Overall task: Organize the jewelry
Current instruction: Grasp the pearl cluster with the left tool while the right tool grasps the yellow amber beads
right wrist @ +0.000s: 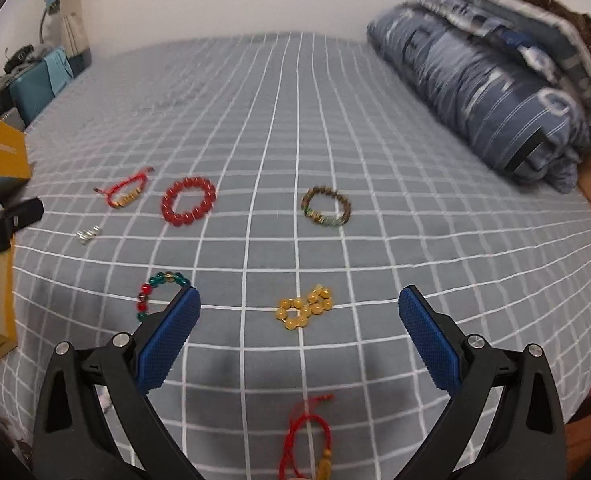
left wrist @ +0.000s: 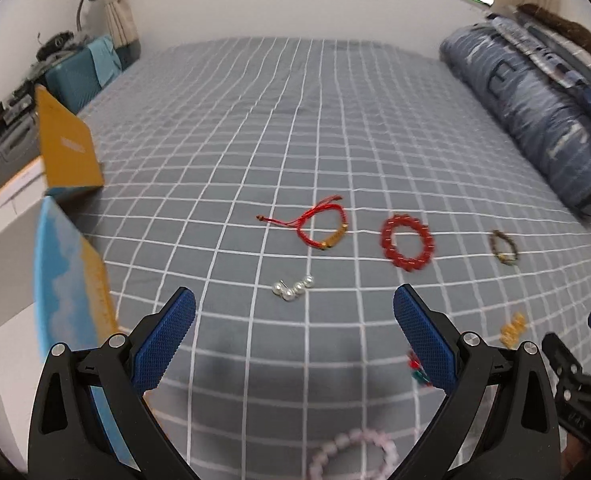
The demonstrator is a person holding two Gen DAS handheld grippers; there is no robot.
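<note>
Several pieces of jewelry lie on a grey checked bedspread (left wrist: 295,128). In the left wrist view: a red cord bracelet (left wrist: 319,224), a red bead bracelet (left wrist: 407,242), a brown bead bracelet (left wrist: 504,247), silver pearls (left wrist: 292,287), yellow beads (left wrist: 513,328), a pink bead bracelet (left wrist: 353,456). My left gripper (left wrist: 294,312) is open and empty above the spread. In the right wrist view: the red bead bracelet (right wrist: 188,201), the brown bracelet (right wrist: 325,207), yellow beads (right wrist: 304,307), a red-green bracelet (right wrist: 157,292), a red cord with tassel (right wrist: 307,440). My right gripper (right wrist: 299,308) is open and empty.
An open yellow and blue box (left wrist: 69,152) with its blue lid (left wrist: 67,280) stands at the bed's left edge. A folded blue quilt (right wrist: 487,80) lies along the right side. A teal case (left wrist: 75,76) and clutter sit beyond the left edge.
</note>
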